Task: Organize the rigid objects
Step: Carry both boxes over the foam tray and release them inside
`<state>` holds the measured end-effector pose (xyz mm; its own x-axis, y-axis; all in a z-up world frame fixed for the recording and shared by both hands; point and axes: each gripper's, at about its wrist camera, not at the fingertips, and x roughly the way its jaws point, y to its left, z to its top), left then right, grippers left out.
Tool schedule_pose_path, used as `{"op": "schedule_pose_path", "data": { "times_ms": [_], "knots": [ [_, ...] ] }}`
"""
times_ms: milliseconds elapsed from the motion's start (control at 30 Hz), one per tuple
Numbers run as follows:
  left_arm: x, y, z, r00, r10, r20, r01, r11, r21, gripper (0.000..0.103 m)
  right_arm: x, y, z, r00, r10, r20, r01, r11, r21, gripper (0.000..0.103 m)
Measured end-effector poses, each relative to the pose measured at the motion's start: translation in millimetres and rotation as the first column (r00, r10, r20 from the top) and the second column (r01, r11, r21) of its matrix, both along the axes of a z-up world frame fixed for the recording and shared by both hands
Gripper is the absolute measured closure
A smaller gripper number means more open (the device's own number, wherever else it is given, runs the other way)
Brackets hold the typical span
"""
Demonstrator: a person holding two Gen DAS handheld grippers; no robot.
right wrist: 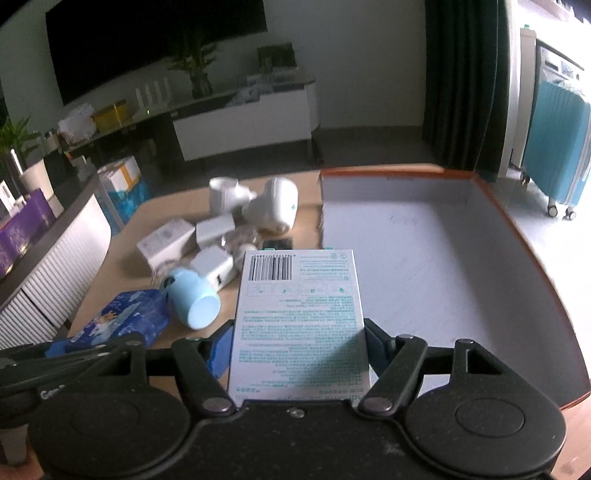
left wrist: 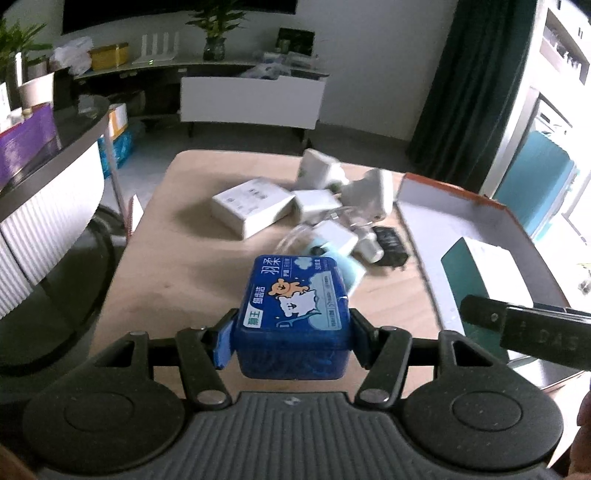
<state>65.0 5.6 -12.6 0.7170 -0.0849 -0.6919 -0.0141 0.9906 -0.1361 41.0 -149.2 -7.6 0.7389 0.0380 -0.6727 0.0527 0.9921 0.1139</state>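
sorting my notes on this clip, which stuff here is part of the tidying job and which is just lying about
Part of the job:
- blue box in the left tongs
- white carton in the right tongs
- orange-rimmed tray
- white chargers, light blue cup on the table

Just lying about:
- potted plant
- teal suitcase
- purple box

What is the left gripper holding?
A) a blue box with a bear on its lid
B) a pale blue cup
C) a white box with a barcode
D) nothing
A: the left gripper is clamped on the blue box; the white barcoded box sits in the right gripper.
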Motion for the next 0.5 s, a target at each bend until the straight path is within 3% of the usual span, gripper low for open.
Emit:
{"op": "schedule_pose_path", "data": {
  "times_ms": [500],
  "knots": [
    [44,-74,22,0.991,-0.135,0.020,0.135,0.991,-0.013,0.042,5,-88,21,0.995,-0.086,0.040,0.087,0.996,-0.008,0.019]
  ]
}}
